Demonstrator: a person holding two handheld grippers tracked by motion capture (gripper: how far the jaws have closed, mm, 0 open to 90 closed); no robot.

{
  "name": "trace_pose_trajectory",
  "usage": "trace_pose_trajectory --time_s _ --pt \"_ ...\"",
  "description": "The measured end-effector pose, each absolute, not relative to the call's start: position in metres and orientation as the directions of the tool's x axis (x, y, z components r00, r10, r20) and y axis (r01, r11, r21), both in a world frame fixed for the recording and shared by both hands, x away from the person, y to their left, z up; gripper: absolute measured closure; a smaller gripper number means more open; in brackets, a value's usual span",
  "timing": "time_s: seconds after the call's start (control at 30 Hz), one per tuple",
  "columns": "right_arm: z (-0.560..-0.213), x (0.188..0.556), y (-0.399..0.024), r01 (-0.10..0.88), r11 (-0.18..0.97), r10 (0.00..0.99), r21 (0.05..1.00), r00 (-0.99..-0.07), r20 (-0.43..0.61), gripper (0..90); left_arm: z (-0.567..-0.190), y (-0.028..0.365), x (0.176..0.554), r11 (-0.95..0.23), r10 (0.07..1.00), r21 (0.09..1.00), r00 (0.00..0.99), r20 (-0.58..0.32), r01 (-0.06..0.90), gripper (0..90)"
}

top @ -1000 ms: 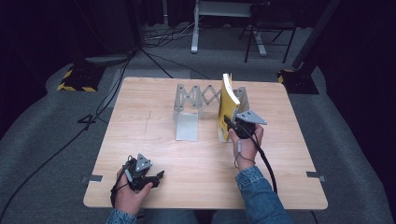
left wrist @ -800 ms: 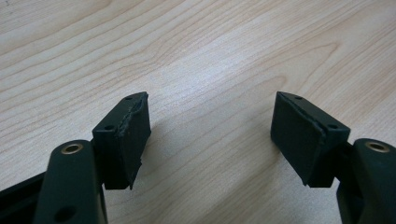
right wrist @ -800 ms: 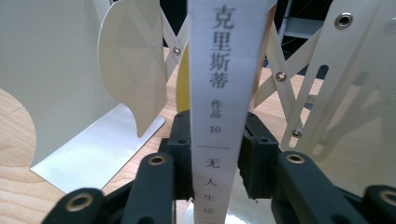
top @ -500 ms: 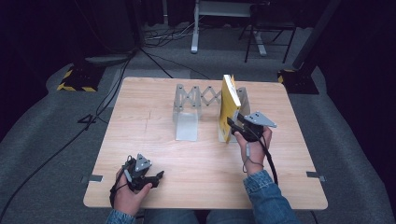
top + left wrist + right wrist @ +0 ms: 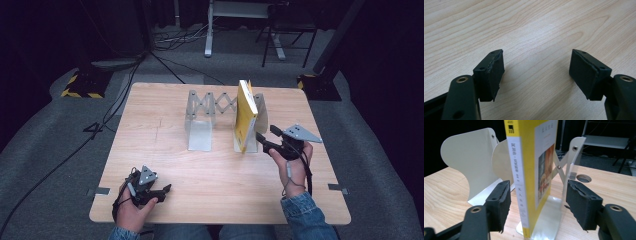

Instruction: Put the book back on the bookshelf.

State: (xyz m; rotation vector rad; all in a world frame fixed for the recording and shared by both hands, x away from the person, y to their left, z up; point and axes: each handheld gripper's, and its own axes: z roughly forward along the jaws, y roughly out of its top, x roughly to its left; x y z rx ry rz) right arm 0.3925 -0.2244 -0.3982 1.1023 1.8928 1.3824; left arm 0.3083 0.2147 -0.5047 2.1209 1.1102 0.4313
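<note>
Your right gripper (image 5: pixel 263 139) sat level, just off the yellow paperback book (image 5: pixel 245 115). Its jaws had just been opening, the spine between the pads untouched. The book stood upright against the right end plate of the white metal expanding book rack (image 5: pixel 202 117), toward the far right of the light wooden table (image 5: pixel 165 145). Your left gripper (image 5: pixel 161 192) rested near the front edge, jaws apart and empty.

A pale wooden table (image 5: pixel 165 150) fills the middle of the frame. Black cables (image 5: pixel 165 45) and a yellow-striped block (image 5: pixel 80 85) lie on the grey floor, upper left.
</note>
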Motion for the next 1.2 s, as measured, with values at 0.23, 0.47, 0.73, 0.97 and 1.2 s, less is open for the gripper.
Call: trace_pose_trajectory --time_s 0.23,0.47,0.73,0.97,1.2 --pt "-0.395 0.378 -0.245 0.301 0.165 0.843 0.939 -0.537 0.025 33.4 -0.505 0.219 0.31 -0.397 0.814 0.709 0.58 -0.021 0.583 28.2" --pt "-0.396 0.366 -0.27 0.318 0.214 0.821 0.924 -0.571 0.007 30.5 -0.505 0.224 0.313 -0.385 0.824 0.707 0.565 -0.025 0.593 24.6" --pt "-0.405 0.358 -0.291 0.356 0.218 0.821 0.909 -0.571 0.027 29.3 -0.505 0.228 0.315 -0.394 0.821 0.698 0.57 -0.025 0.598 19.1" --pt "-0.42 0.352 -0.313 0.376 0.265 0.811 0.888 -0.585 0.006 29.1 -0.505 0.23 0.316 -0.395 0.821 0.698 0.571 -0.024 0.598 18.5" --pt "-0.452 0.344 -0.338 0.443 0.255 0.847 0.859 -0.531 0.022 29.2 -0.505 0.23 0.316 -0.387 0.827 0.699 0.562 -0.025 0.6 18.5"
